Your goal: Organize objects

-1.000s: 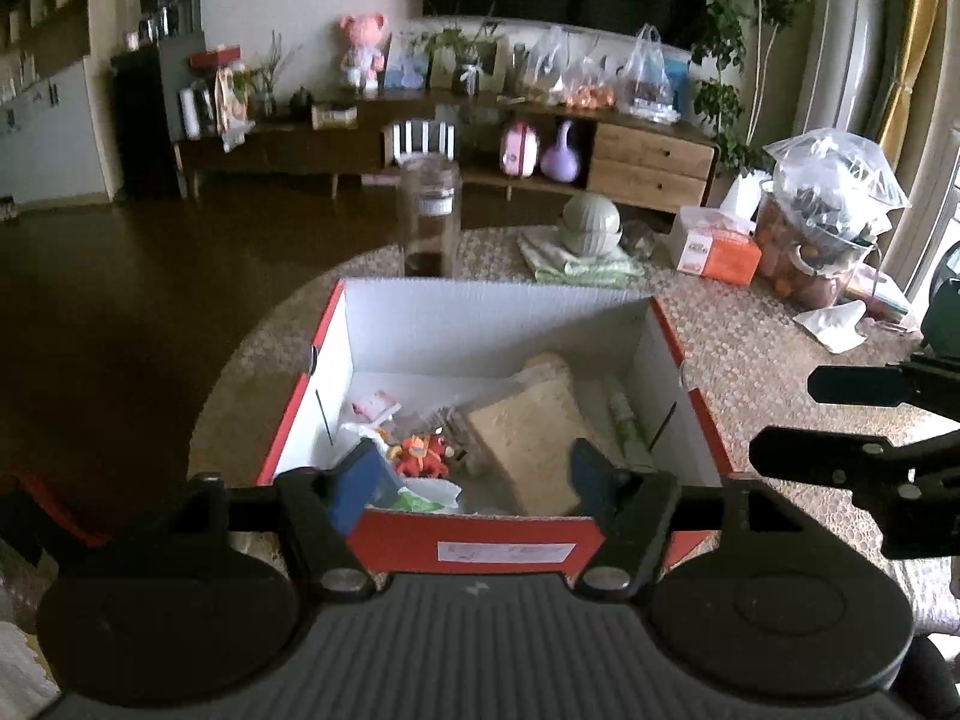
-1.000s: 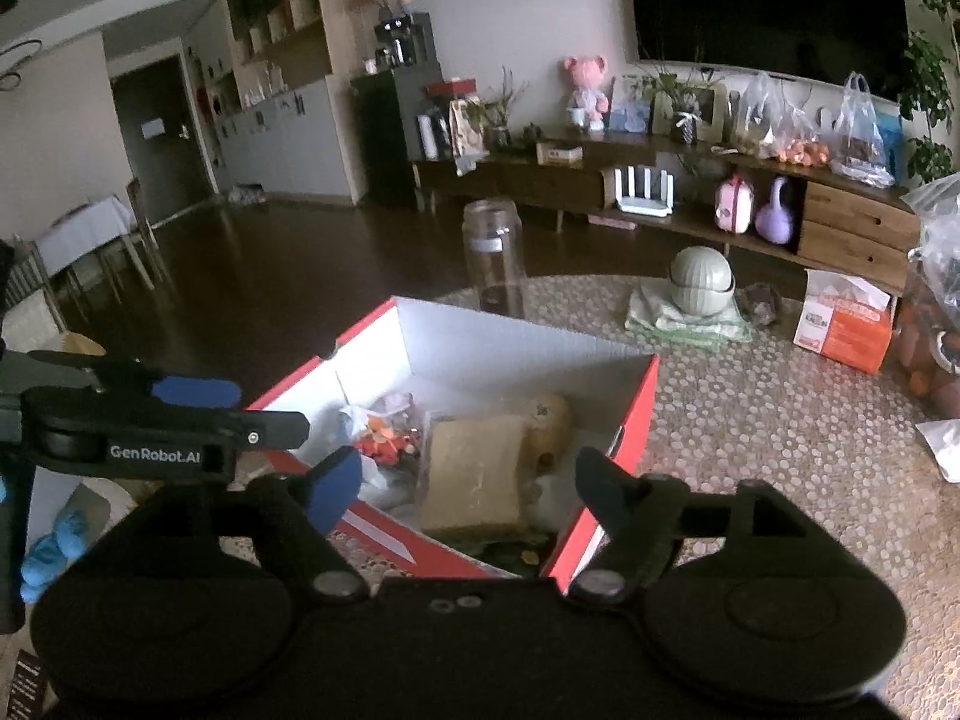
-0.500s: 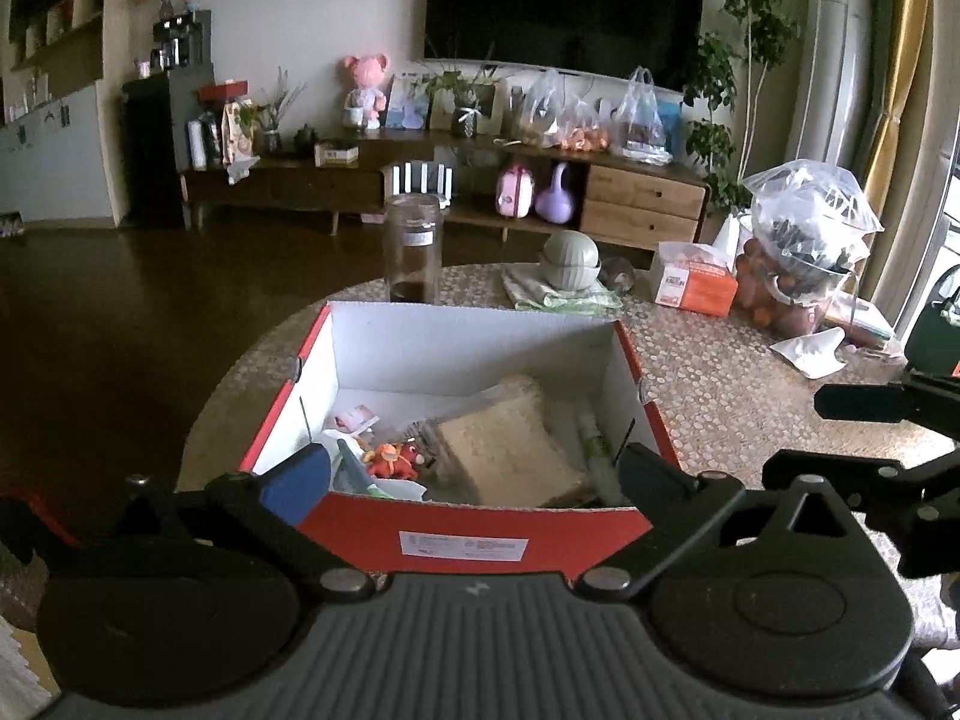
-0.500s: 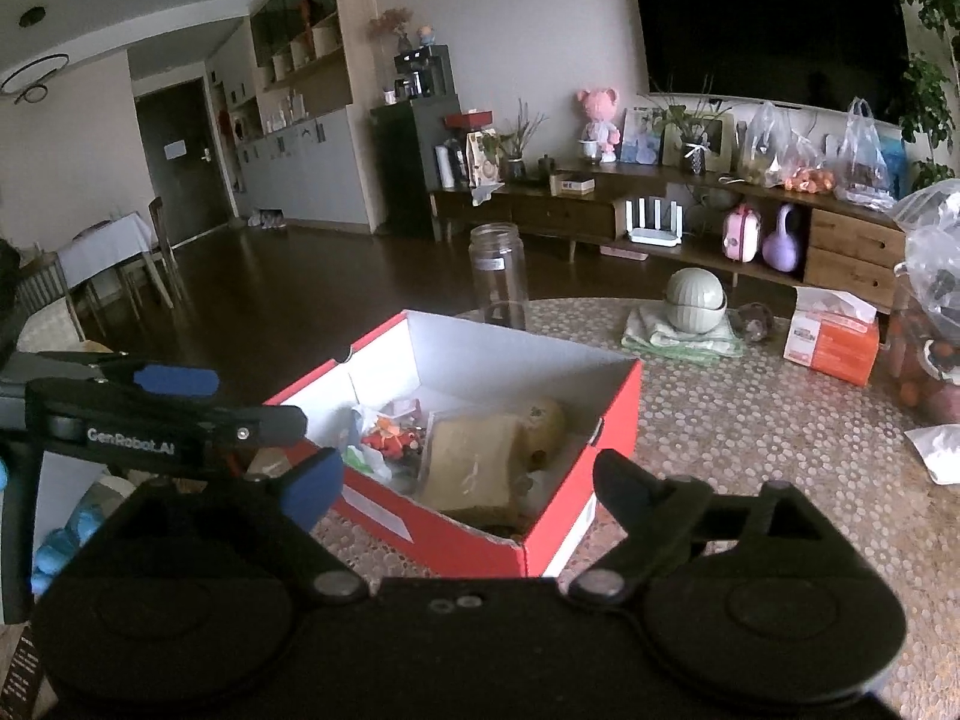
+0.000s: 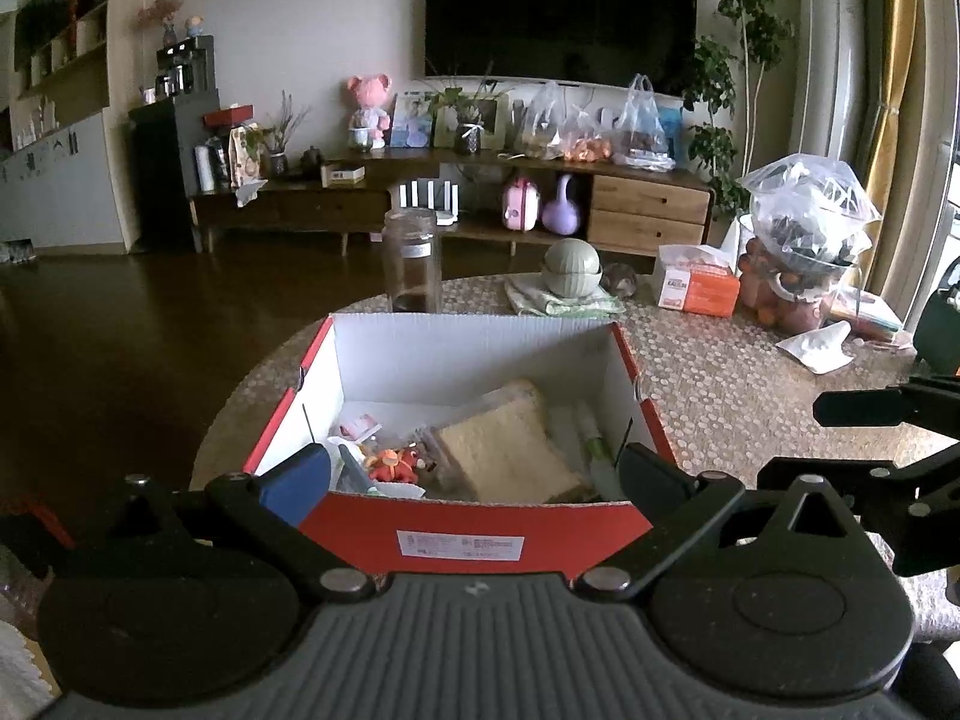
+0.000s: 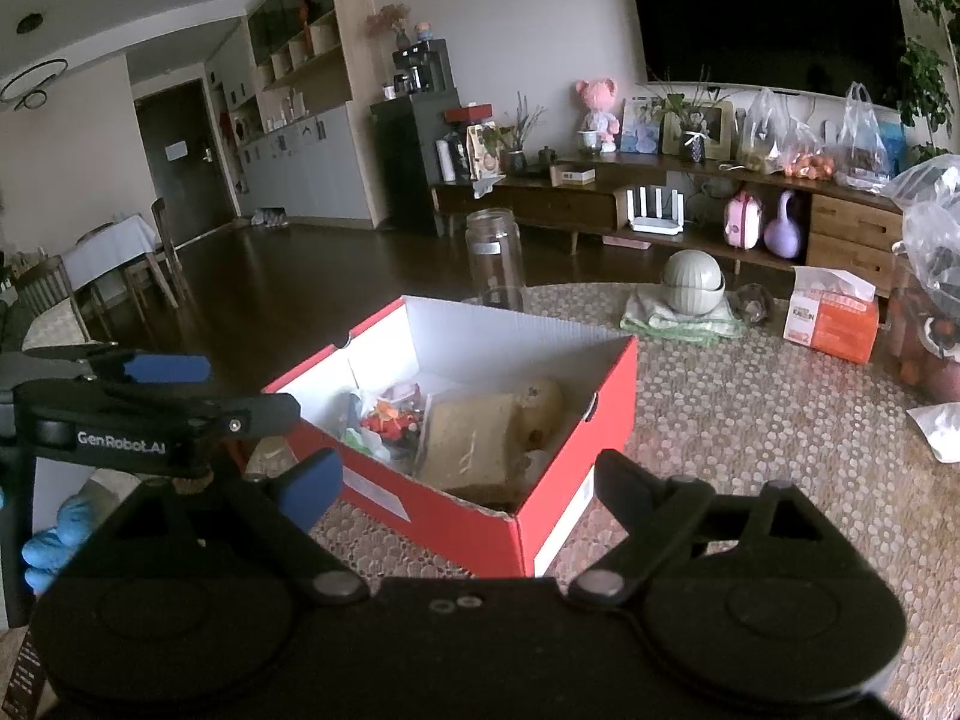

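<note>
A red shoebox (image 5: 462, 531) with a white inside stands on the round patterned table (image 5: 720, 372). In it lie a bagged slice of bread (image 5: 504, 450), a small orange toy (image 5: 393, 462), a tube and other small items. My left gripper (image 5: 474, 480) is open wide, just short of the box's near wall, with nothing held. In the right wrist view the left gripper (image 6: 180, 390) hangs clear of the box's left corner. My right gripper (image 6: 468, 486) is also open and empty, in front of the near corner of the shoebox (image 6: 576, 432). A blue-gloved hand (image 6: 54, 534) shows at the lower left.
Behind the box stand a glass jar (image 5: 413, 261), green bowls on a folded cloth (image 5: 571, 267), an orange tissue box (image 5: 696, 285) and a plastic bag over fruit (image 5: 804, 240). White paper (image 5: 819, 345) lies at the right. The table's left edge drops to dark floor.
Both grippers have drawn back from the box and their jaws have spread wider. The left fingers, earlier over the box's contents, now stand at its near wall.
</note>
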Demonstrator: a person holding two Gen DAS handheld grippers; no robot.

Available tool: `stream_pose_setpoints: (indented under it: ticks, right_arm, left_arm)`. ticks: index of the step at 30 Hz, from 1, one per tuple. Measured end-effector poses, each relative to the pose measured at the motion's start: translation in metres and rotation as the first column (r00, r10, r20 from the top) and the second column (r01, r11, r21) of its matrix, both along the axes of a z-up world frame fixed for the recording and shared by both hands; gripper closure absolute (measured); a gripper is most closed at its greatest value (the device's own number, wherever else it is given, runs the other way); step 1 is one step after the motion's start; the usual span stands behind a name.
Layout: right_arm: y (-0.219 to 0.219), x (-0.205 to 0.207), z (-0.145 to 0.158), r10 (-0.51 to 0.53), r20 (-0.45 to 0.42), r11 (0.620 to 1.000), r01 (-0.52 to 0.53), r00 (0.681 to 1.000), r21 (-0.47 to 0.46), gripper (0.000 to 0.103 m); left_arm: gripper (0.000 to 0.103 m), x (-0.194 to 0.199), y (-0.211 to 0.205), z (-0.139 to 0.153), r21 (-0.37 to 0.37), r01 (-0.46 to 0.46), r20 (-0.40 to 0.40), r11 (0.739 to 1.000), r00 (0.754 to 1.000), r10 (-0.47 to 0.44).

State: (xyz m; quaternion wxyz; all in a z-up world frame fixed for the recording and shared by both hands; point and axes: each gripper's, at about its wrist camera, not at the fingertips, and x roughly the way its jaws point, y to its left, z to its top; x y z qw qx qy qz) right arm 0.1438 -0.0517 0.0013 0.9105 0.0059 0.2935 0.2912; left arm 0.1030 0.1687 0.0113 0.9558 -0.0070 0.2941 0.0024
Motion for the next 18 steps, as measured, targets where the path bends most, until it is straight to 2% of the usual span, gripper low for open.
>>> stream_pose_setpoints:
  ticks: [18]
  right_arm:
    - [-0.015,-0.001,-0.007,-0.031,-0.021,1.000,0.031,0.999,-0.003,0.012]
  left_arm:
    - [0.000,0.004,-0.004,-0.015,-0.003,0.002,-0.044,1.000,0.999,-0.002]
